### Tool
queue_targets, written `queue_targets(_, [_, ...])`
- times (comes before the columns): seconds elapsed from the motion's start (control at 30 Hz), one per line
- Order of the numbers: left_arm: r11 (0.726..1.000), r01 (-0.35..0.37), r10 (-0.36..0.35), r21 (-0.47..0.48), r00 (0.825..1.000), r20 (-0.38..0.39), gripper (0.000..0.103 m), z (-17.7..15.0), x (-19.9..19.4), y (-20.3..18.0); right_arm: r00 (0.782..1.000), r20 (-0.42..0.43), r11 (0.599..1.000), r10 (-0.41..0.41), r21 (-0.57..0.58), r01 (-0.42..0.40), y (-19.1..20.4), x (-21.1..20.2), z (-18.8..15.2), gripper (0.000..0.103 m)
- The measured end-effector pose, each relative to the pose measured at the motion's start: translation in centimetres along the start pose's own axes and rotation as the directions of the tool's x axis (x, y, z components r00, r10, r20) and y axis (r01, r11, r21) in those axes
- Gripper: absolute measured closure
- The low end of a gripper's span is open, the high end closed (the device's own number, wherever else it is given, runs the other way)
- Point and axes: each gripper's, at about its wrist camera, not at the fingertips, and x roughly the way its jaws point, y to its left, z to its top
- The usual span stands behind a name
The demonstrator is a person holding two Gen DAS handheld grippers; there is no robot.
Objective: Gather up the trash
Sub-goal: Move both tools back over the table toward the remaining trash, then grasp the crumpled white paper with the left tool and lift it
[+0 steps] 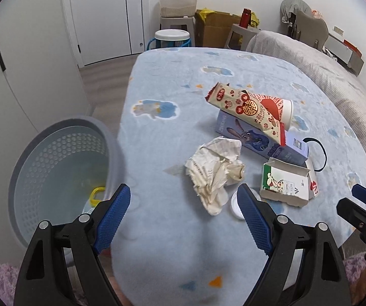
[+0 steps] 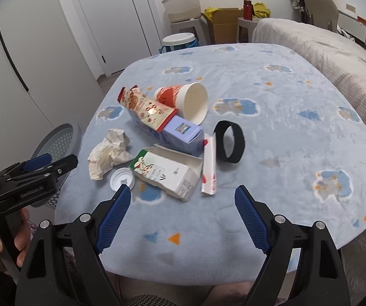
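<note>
Trash lies in a heap on the blue cloud-print blanket. Nearest my left gripper is a crumpled paper, just beyond its open, empty jaws, with a white lid beside it. Farther back are an open white carton, a blue rabbit box, a red-patterned snack wrapper, a tipped paper cup, a red-white flat pack and a black band. My right gripper hangs open and empty before the carton.
A grey perforated bin stands on the floor left of the table, with a yellow-rimmed item inside. A grey-covered bed borders the right side. Stools, a cardboard box and a white door stand at the back.
</note>
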Motion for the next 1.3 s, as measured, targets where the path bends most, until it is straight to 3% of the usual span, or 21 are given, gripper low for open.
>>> queue_targets(0.4, [1.0,0.02,-0.019,0.021,0.998,-0.063,0.021,2.1,3.8,-2.2,0.999,-0.002,0.995,0.044,0.088,-0.044,-2.9,1.3,0.4,0.019])
queue_targets(0.87, [0.999,0.003,0.003,0.052,0.994,-0.111,0.021,2.4,6.5,-2.9,0.998,0.008,0.994,0.059,0.093,-0.06,-3.0,1.4,0.5,0.017])
queue_targets(1.2, [0.998,0.049,-0.045,0.028,0.992,-0.122,0.022,2.5,7.6,-2.7,0.998,0.006,0.994,0.057,0.092,-0.057,-3.0,1.4,0.6,0.017])
queue_targets(1.3, [0.996,0.088,-0.084,0.017,0.987,-0.134,0.037,2.5,7.9,-2.7,0.998,0.005,0.994,0.055,0.095,-0.055,-3.1,1.5,0.6,0.017])
